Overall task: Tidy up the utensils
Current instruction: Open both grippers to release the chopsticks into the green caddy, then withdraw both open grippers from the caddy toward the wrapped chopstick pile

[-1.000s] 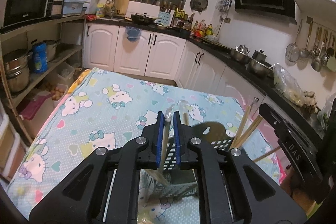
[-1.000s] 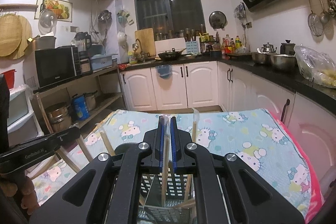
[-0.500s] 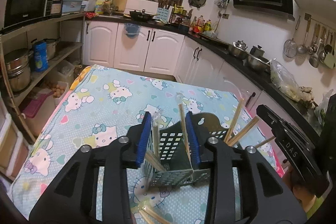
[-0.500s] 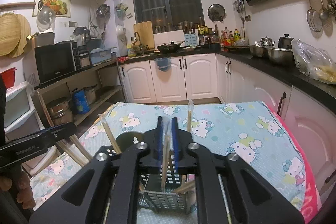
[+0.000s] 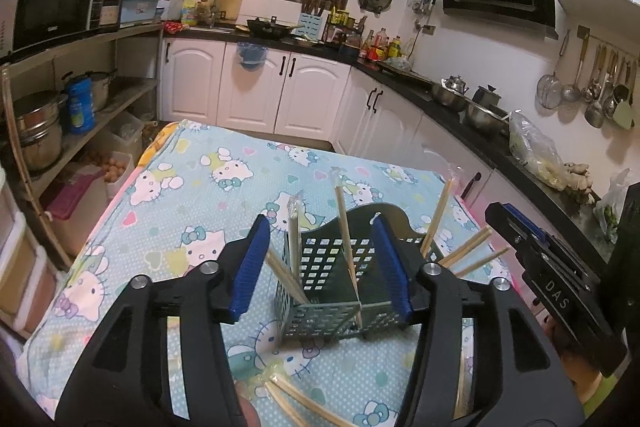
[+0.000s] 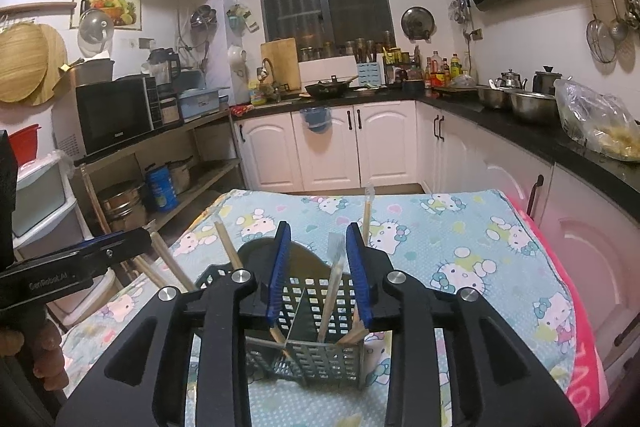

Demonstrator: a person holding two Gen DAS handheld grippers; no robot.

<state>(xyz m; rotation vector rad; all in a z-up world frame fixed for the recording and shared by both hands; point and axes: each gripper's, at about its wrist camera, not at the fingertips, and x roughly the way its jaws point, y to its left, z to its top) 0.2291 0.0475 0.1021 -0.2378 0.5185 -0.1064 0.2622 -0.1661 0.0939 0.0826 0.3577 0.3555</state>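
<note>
A grey-green perforated utensil holder (image 5: 326,283) stands on the Hello Kitty tablecloth (image 5: 192,195); it also shows in the right wrist view (image 6: 316,331). Several wooden chopsticks (image 5: 346,227) stand in its compartments, some in clear wrappers (image 6: 334,279). My left gripper (image 5: 320,267) is open, its blue pads either side of the holder's top. My right gripper (image 6: 319,271) is open just above the holder, with a wrapped chopstick standing between its pads. Loose chopsticks (image 5: 304,401) lie on the cloth in front of the holder.
White cabinets (image 5: 256,87) and a black counter with pots (image 5: 472,103) run behind and to the right. Open shelves with a microwave (image 5: 52,1) and pots stand on the left. The table's pink right edge (image 6: 576,307) is close.
Both grippers were shut on chopsticks a second ago. Both have opened, leaving the chopsticks standing in the holder, and have drawn back slightly.
</note>
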